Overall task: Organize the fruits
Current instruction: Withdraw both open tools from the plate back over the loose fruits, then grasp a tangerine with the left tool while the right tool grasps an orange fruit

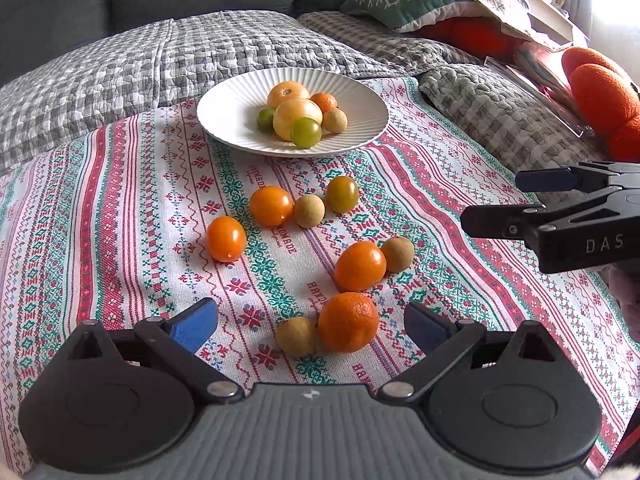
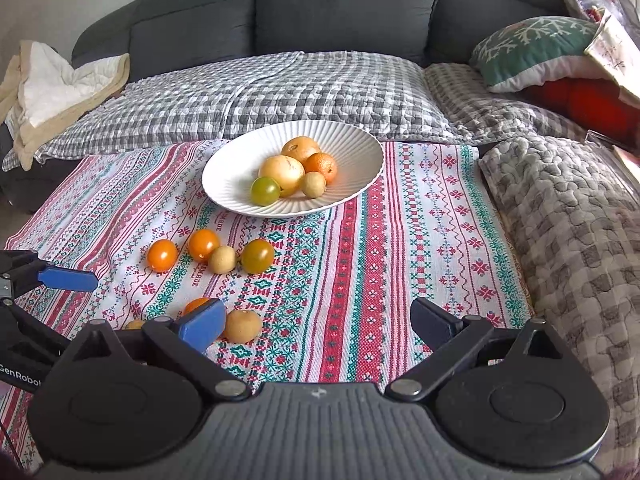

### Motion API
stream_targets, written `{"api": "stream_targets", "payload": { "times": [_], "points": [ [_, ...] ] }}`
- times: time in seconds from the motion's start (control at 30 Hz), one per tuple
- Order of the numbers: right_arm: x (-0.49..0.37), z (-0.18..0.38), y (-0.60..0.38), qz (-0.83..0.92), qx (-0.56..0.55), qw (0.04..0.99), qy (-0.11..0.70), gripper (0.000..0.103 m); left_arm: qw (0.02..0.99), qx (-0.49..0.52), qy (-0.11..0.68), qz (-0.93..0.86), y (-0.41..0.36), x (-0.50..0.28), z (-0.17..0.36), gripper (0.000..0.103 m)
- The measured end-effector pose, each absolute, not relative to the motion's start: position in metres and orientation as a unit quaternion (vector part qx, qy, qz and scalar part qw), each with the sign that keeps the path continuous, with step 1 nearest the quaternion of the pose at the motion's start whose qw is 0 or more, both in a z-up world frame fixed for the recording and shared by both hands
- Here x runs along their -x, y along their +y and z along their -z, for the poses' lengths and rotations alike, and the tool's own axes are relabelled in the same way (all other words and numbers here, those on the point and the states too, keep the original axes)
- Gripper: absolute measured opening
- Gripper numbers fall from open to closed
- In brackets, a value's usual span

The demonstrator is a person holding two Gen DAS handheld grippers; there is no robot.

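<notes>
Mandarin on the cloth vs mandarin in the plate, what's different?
The cloth mandarin lies loose on the patterned cloth, touching a small tan fruit; the plate mandarin sits in the white plate, piled against bigger yellow fruits. The cloth one looks larger, being nearer. Both are orange and dimpled.

A dark grey sofa (image 2: 344, 4) fills the back of the room, its seat covered by a grey-and-white checked quilt (image 2: 280, 92). A pale wall (image 2: 60, 4) shows behind its left end, where a cream blanket (image 2: 52, 88) lies crumpled on the arm. At the right end a green cushion with a white branch pattern (image 2: 532, 48) leans on a red one (image 2: 588, 104). Orange knitted balls (image 1: 600, 96) sit further right beside stacked papers (image 1: 520, 4). Soft daylight falls from the upper right.
</notes>
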State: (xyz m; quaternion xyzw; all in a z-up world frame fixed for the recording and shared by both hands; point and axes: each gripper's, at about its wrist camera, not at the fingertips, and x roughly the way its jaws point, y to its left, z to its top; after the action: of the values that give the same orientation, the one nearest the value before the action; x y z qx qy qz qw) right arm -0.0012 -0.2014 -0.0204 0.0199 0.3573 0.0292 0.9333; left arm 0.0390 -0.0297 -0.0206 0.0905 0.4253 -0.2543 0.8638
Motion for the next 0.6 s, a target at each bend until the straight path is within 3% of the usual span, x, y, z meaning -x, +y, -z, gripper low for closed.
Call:
{"api": "stream_targets", "payload": {
  "times": [0.17,0.6],
  "points": [
    [0.002,0.021,-0.198,-0.034,-0.016,0.933,0.359,0.099,0.853,-0.1,0.426,0.283,-0.041,-0.032,0.023,0.086],
    [-0.002,0.031,-0.192,-0.039,-0.013,0.925,0.378,0.099,0.833,-0.153,0.437,0.303,-0.06,-0.026,0.038,0.04]
  ]
}}
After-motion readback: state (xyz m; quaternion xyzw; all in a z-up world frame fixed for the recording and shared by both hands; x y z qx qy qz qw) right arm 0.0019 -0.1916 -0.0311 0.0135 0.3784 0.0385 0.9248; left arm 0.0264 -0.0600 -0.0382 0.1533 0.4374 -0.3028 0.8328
